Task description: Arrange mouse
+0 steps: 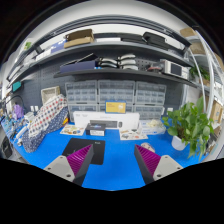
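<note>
Blue table (115, 160) under the wide-open, empty hand-held gripper (113, 160).

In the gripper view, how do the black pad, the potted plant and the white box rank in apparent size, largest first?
1. Potted plant
2. Black pad, though nearness to the camera may enlarge it
3. White box, farther back on the blue table

The gripper jaws are open.

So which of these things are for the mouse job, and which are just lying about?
Job: open jaws; blue table; no mouse visible.
Lying about: potted plant; white box; drawer cabinets; shelves.
</note>
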The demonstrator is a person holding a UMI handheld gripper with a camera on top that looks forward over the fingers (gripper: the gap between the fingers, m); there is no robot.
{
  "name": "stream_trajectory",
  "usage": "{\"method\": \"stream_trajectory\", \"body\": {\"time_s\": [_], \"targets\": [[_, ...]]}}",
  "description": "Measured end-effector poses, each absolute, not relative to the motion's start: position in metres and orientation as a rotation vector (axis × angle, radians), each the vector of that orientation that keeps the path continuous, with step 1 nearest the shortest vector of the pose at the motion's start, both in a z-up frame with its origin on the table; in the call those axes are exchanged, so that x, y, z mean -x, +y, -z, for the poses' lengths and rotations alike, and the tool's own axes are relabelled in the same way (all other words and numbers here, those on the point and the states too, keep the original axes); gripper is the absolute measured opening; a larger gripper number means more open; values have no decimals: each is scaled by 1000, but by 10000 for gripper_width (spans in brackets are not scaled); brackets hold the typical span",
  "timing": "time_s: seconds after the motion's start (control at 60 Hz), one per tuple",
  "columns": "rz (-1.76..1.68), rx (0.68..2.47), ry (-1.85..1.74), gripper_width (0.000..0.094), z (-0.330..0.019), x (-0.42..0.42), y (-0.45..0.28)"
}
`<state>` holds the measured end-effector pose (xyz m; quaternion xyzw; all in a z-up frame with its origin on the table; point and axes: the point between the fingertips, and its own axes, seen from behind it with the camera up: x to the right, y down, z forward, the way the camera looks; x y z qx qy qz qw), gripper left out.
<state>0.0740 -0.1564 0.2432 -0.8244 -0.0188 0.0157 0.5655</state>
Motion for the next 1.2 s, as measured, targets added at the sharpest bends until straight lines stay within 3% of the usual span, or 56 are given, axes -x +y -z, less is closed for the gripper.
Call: {"method": "stream_trajectory", "body": {"time_s": [0.367, 0.55, 0.817, 1.2], "targets": [[21, 2124, 33, 862, -90, -151, -158], [76, 2195, 93, 854, -35, -214, -133], [119, 2235, 87, 831, 0, -282, -38], [32, 2261, -12, 726, 14, -305, 82]]}}
